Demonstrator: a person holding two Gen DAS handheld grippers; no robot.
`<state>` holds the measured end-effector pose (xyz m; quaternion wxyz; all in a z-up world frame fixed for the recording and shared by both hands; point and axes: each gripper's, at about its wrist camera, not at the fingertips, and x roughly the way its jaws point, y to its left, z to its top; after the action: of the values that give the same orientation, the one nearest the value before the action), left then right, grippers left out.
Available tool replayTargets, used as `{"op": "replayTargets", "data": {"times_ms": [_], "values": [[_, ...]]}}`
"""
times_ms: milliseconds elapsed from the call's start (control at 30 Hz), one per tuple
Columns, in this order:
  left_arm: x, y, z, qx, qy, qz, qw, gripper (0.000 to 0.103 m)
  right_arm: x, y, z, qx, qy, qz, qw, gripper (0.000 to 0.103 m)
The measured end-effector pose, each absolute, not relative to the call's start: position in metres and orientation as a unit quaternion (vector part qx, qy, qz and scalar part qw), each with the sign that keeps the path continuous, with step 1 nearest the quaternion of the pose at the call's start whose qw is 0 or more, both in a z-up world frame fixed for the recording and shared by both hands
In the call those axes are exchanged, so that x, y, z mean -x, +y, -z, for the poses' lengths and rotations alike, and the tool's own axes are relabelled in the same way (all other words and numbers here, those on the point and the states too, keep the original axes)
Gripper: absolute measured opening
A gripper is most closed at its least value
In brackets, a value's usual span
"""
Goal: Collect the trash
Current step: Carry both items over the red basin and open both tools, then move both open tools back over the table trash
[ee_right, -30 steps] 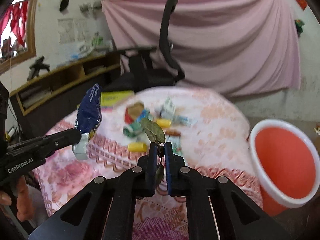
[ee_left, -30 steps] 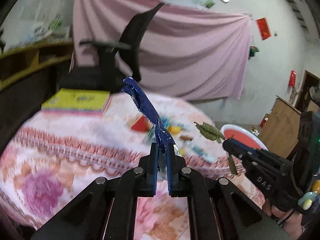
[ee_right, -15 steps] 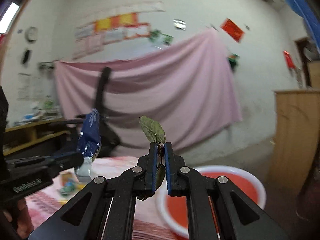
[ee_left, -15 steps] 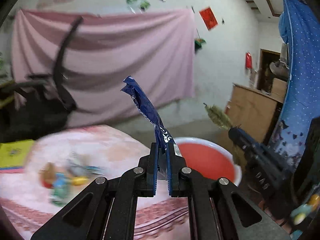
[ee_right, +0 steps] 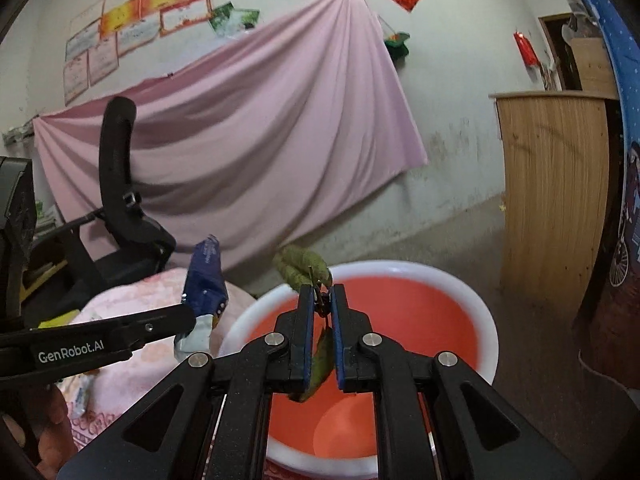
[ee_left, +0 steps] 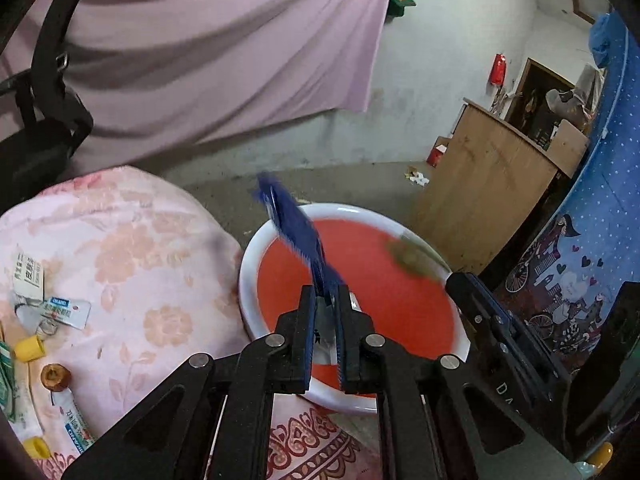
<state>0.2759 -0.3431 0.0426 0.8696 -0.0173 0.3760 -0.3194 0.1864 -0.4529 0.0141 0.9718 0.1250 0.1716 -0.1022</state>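
Note:
My left gripper is shut on a blue wrapper that sticks up over the red basin with its white rim. In the right wrist view the same blue wrapper hangs at the left gripper's tip, by the basin's left rim. My right gripper is shut on a green leaf, held over the basin; the leaf's lower end hangs between the fingers. In the left wrist view the leaf is a blur at the right gripper's tip.
A table with a pink flowered cloth stands left of the basin, with small wrappers, yellow caps and other litter on it. A black office chair, a pink curtain and a wooden cabinet stand behind.
Both grippers have swung right from above the table to above the red basin, and tilted downward. Each keeps its hold, the left on the wrapper, the right on the leaf.

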Motion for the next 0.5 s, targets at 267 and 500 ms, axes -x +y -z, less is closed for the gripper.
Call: {"op": "replayTargets", "data": {"times_ms": [267,500], "values": [[-0.264,-0.305,-0.049,0.059,0.369,0.291,0.881,0.022,-0.186,-0.449,-0.019,-0.126,0.172,0.094,0.972,0.008],[-0.231,-0.247,-0.066,0.082,0.299,0.24,0.92,0.038,-0.172,-0.431,-0.036,-0.11,0.132,0.076,0.982,0.019]]}}
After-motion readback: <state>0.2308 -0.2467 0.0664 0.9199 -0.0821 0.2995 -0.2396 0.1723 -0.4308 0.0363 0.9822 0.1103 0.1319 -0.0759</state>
